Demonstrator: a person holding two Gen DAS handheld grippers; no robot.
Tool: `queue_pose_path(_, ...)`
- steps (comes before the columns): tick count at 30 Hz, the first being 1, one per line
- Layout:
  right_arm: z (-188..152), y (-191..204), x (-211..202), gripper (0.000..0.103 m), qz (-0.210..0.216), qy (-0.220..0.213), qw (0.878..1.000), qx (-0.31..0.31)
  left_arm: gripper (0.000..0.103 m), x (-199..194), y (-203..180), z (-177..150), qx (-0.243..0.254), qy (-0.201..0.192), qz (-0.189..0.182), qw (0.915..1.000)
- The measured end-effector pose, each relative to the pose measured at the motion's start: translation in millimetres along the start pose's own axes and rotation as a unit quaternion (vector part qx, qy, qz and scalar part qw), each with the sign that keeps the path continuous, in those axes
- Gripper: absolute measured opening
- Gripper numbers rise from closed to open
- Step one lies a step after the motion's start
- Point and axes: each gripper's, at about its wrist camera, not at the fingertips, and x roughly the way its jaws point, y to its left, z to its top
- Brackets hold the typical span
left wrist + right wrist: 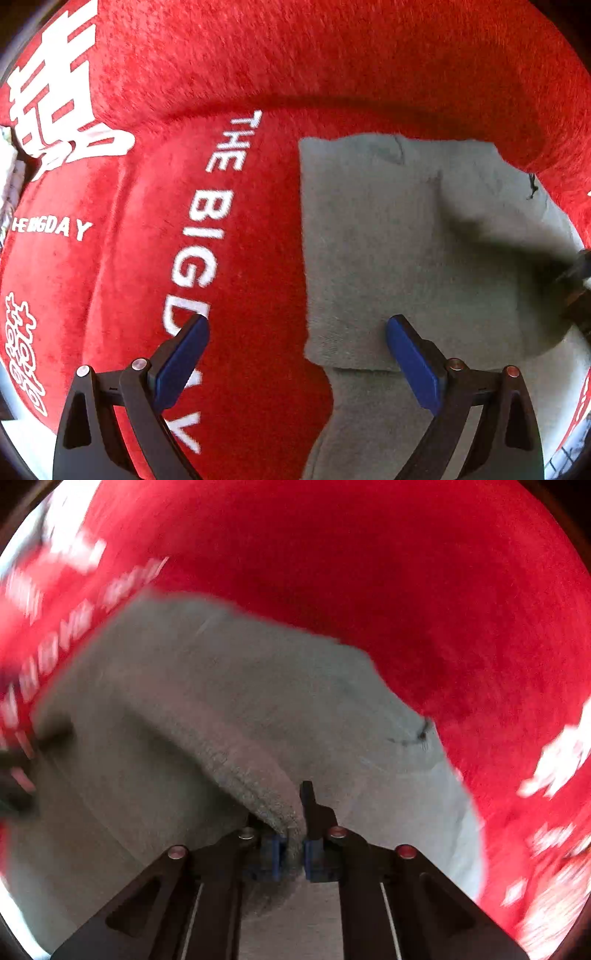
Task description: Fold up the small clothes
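Grey knit clothing [399,251] is spread flat on a red plush blanket [258,66] printed with white lettering, "THE BIG DAY" among it. One edge of the garment is seen folded over, with a ribbed hem raised in the right wrist view. The left claw [297,332] is held released above the garment's left border, its blue pads [184,358] spread wide with nothing between them. The right claw [294,849] is clenched on the ribbed hem [258,794], which is pinched between its pads; that view is blurred.
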Motion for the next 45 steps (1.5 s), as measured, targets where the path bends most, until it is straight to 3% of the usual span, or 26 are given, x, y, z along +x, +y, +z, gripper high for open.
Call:
queue_pose_path(3, -17.6, -58.6, -12.5, 0.01, 0.068, -0.039, 0.986, 0.146, 0.097, 0.8, -2.5, 2.8, -0.003, 0.0, -0.004, 1.0)
queue_pose_path(4, -28.3, -78.9, -10.4, 0.012, 0.086, -0.038, 0.976, 0.197, 0.097, -0.9, -2.2, 3.3, -0.003, 0.0, -0.009, 1.0)
queue_pose_path(6, -57.7, -116.7, 2.8, 0.018, 0.14, -0.016, 0.942, 0.305, 0.097, -3.4, -1.0, 14.2, -0.006, -0.002, -0.01, 0.9999)
queue_pose_path(8, -84.5, -137.6, 16.1, 0.034, 0.176, 0.008, 0.91, 0.375, 0.097, -8.6, 6.0, 27.0, -0.019, -0.013, -0.018, 0.9996)
queue_pose_path(9, -96.5, -142.9, 19.5, 0.052, 0.19, 0.015, 0.898, 0.397, 0.097, -9.1, 10.6, 37.7, -0.031, -0.017, -0.027, 0.999)
queue_pose_path(10, -107.4, -148.0, 21.7, 0.06, 0.207, 0.015, 0.884, 0.419, 0.097, -5.6, 15.0, 50.3, -0.042, -0.016, -0.033, 0.9984)
queue_pose_path(15, -124.5, -162.1, 22.2, 0.06, 0.241, -0.003, 0.832, 0.5, 0.095, 38.8, 13.6, 98.7, -0.047, 0.031, -0.05, 0.9972)
queue_pose_path(17, -126.1, -170.5, 24.9, 0.059, 0.242, -0.001, 0.814, 0.528, 0.084, 51.6, 7.2, 108.2, -0.037, 0.049, -0.053, 0.9967)
queue_pose_path(18, -123.7, -171.6, 25.4, 0.046, 0.233, 0.007, 0.815, 0.53, 0.063, 50.6, 3.6, 113.0, -0.033, 0.045, -0.05, 0.9972)
queue_pose_path(19, -118.7, -171.4, 25.2, 0.01, 0.223, 0.015, 0.823, 0.522, 0.042, 48.0, 1.6, 115.8, -0.03, 0.04, -0.061, 0.9969)
queue_pose_path(20, -110.0, -170.8, 22.4, 0.007, 0.219, 0.014, 0.838, 0.499, 0.012, 44.9, 0.0, 118.8, -0.03, 0.039, -0.087, 0.995)
queue_pose_path(22, -83.5, -169.1, 9.1, 0.007, 0.206, -0.004, 0.877, 0.434, 0.012, 37.9, 0.2, 122.3, -0.038, 0.031, -0.084, 0.9952)
queue_pose_path(24, -63.4, -164.7, -6.4, 0.007, 0.193, -0.033, 0.904, 0.381, 0.01, 33.4, 4.4, 122.2, -0.039, 0.015, -0.078, 0.9961)
queue_pose_path(26, -52.2, -166.4, -12.7, 0.007, 0.162, -0.048, 0.924, 0.342, 0.01, 35.0, 9.9, 121.8, -0.045, 0.014, -0.082, 0.9955)
queue_pose_path(27, -54.0, -169.2, -10.9, 0.007, 0.157, -0.044, 0.924, 0.345, 0.01, 37.2, 12.0, 121.9, -0.048, 0.015, -0.079, 0.9956)
queue_pose_path(32, -93.3, -187.2, 27.7, 0.008, 0.164, 0.018, 0.887, 0.431, 0.01, 43.2, 14.0, 124.7, -0.046, 0.012, -0.066, 0.9967)
queue_pose_path(35, -114.8, -197.9, 28.0, 0.008, 0.191, 0.006, 0.854, 0.484, 0.011, 38.1, 16.5, 115.7, -0.044, 0.002, -0.049, 0.9978)
queue_pose_path(37, -118.3, -200.0, 21.1, 0.014, 0.183, 0.017, 0.847, 0.5, 0.011, 31.2, 23.8, 113.4, -0.034, -0.003, -0.004, 0.9994)
queue_pose_path(39, -116.8, -193.5, 14.8, 0.021, 0.195, 0.028, 0.843, 0.501, 0.011, 26.3, 32.2, 108.1, -0.036, 0.005, 0.008, 0.9993)
queue_pose_path(42, -105.5, -159.1, 6.8, 0.032, 0.274, 0.037, 0.836, 0.474, 0.011, 15.8, 46.0, 93.0, -0.043, 0.017, -0.006, 0.9989)
queue_pose_path(43, -100.8, -144.1, 6.0, 0.041, 0.298, 0.04, 0.829, 0.471, 0.011, 11.9, 48.4, 87.8, -0.039, 0.015, 0.0, 0.9991)
queue_pose_path(45, -83.7, -91.8, 13.8, 0.045, 0.368, 0.061, 0.813, 0.447, 0.011, 6.0, 49.9, 80.5, -0.031, 0.01, 0.006, 0.9994)
